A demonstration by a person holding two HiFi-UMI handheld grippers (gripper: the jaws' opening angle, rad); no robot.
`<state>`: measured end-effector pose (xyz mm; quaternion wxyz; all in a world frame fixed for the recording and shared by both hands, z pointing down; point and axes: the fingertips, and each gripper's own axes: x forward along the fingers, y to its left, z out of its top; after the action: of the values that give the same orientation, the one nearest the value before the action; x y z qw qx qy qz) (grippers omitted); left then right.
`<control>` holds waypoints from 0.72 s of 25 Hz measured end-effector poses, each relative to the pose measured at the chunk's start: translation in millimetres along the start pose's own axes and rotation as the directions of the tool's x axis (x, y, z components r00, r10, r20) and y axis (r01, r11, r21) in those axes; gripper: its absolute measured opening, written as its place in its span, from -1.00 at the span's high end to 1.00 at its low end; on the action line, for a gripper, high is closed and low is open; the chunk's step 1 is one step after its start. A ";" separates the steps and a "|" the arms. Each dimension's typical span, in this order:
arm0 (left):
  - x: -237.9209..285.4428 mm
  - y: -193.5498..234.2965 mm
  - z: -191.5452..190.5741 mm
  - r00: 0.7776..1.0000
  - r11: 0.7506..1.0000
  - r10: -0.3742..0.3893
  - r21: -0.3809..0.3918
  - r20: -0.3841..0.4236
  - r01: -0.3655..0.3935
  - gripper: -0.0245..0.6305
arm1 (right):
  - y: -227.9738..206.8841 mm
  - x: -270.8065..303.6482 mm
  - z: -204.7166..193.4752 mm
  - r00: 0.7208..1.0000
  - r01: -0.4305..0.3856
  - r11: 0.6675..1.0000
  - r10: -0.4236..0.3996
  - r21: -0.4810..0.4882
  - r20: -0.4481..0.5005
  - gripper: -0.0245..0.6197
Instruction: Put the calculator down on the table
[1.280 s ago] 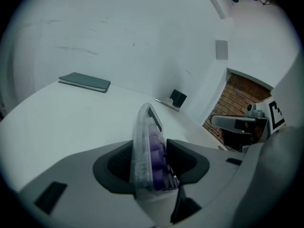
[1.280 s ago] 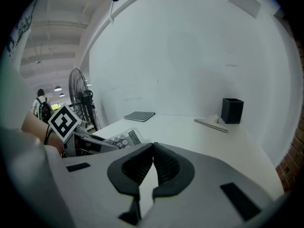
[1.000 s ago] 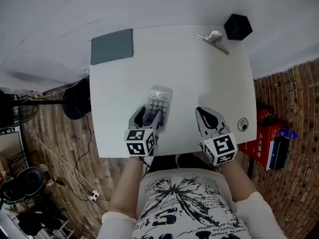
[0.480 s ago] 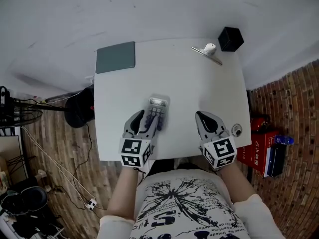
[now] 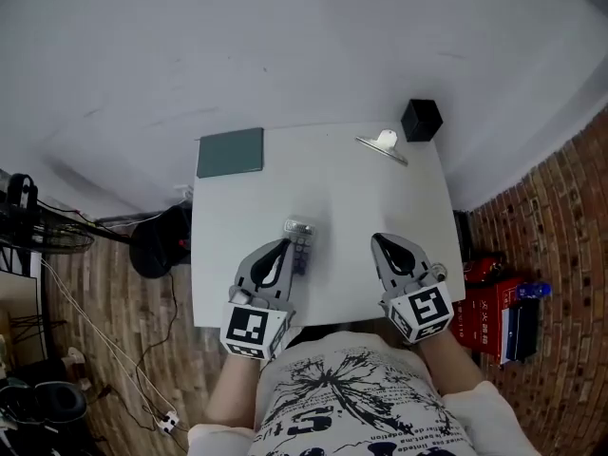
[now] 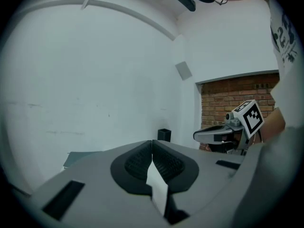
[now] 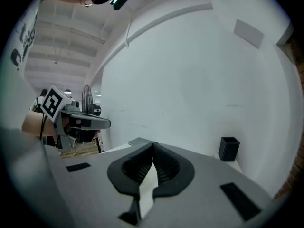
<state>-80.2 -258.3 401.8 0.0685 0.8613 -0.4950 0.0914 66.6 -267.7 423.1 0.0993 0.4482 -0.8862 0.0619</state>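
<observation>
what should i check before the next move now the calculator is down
1. calculator lying flat on the table: ok
2. calculator away from the table's edges: ok
3. left gripper jaws together, nothing between them: ok
4. right gripper jaws together, nothing between them: ok
5. left gripper clear of the calculator: cannot tell, they sit edge to edge in the head view

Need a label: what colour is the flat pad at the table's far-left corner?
Grey-green flat pad; head view best.
</observation>
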 end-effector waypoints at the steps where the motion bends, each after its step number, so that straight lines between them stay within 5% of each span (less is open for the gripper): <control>1: -3.6 -2.5 6.4 1.000 1.000 -0.006 0.002 0.013 0.006 0.88 | 1.8 -2.7 7.3 1.000 -0.002 1.000 0.002 -0.014 0.013 0.88; 8: -25.2 -12.9 31.8 0.999 1.000 -0.016 -0.008 0.050 0.017 0.88 | 12.8 -23.1 45.0 0.996 -0.020 0.997 0.027 -0.076 0.090 0.88; 18: -30.6 -20.7 38.1 0.998 1.000 -0.022 -0.009 0.053 0.022 0.88 | 10.0 -36.4 40.9 0.996 0.013 0.996 -0.006 -0.090 0.084 0.88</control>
<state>-74.0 -230.1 357.2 0.0604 0.8685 -0.4875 0.0657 74.7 -241.5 374.6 0.0828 0.4497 -0.8893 0.0024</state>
